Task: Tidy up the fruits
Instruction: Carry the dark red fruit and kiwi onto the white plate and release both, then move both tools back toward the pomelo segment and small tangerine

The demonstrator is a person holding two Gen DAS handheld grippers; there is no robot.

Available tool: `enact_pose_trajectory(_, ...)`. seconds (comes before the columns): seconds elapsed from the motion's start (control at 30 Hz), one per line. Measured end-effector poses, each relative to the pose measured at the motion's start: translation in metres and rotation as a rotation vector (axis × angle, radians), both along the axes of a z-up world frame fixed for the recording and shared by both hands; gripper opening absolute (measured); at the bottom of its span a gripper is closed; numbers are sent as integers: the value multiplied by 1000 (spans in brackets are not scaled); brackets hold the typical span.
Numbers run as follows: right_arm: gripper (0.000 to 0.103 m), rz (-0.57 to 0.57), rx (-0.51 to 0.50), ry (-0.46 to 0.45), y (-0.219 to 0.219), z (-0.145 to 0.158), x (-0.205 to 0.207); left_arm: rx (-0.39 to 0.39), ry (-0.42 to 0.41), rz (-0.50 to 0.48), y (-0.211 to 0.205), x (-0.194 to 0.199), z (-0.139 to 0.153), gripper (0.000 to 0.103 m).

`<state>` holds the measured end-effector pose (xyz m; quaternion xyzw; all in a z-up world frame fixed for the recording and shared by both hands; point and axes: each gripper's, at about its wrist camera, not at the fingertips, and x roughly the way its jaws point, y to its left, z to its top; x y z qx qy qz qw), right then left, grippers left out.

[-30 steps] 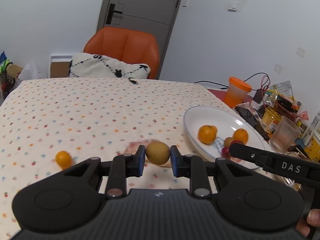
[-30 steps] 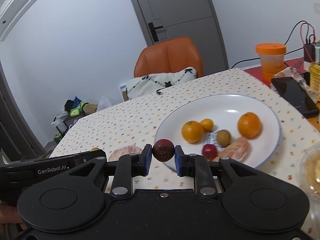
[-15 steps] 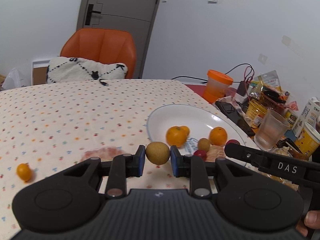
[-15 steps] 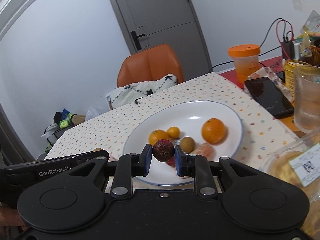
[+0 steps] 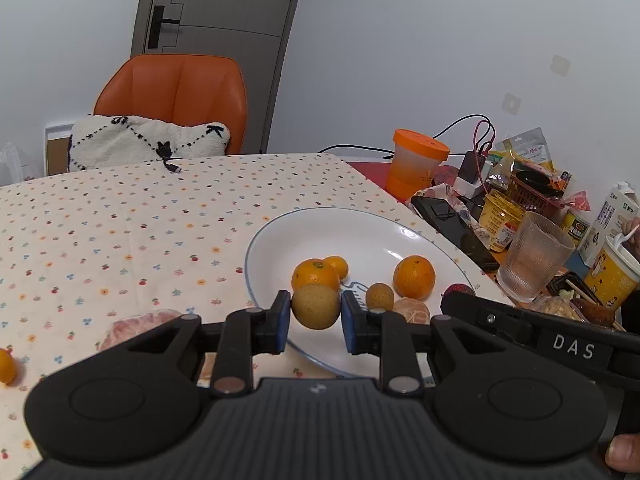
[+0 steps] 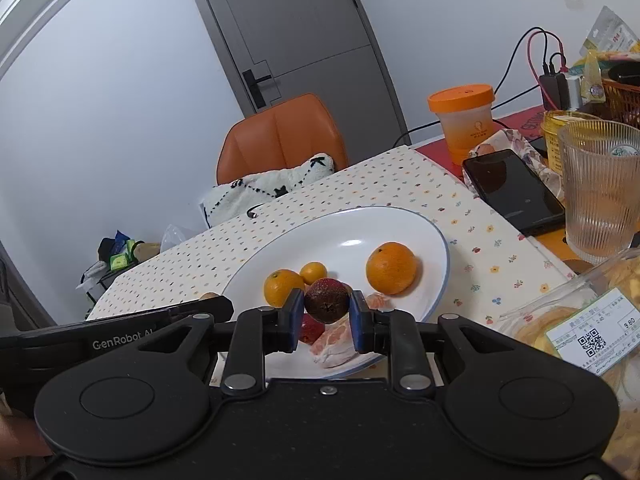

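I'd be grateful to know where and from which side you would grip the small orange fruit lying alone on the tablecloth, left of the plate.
Grip the small orange fruit across its middle, coming down from above. It looks roundish with no stem or handle, and lies alone on the tablecloth, so both sides seem free. The peeled pink piece is apart from it. It is cut off by the frame edge, so its exact shape is uncertain.

Both hand-held grippers, left (image 5: 315, 316) and right (image 6: 327, 318), clamp fruit.
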<state>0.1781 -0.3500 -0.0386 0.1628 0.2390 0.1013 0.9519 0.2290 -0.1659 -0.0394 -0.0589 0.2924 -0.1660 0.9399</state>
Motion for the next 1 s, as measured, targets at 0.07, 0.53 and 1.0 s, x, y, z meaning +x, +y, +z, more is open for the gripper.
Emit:
enact_pose_trajectory(0.07, 23, 0, 4, 2, -1, -1, 2, -2, 0, 8, 0, 2, -1, 27)
enact_pose_trajectory(0.53, 23, 15, 0, 3, 9, -2, 16, 30, -6, 88, 26, -3, 5, 60)
enact_pose_trajectory(1.0, 51, 23, -24, -11, 20, 3, 5, 50, -17, 169, 55, -17, 11, 89)
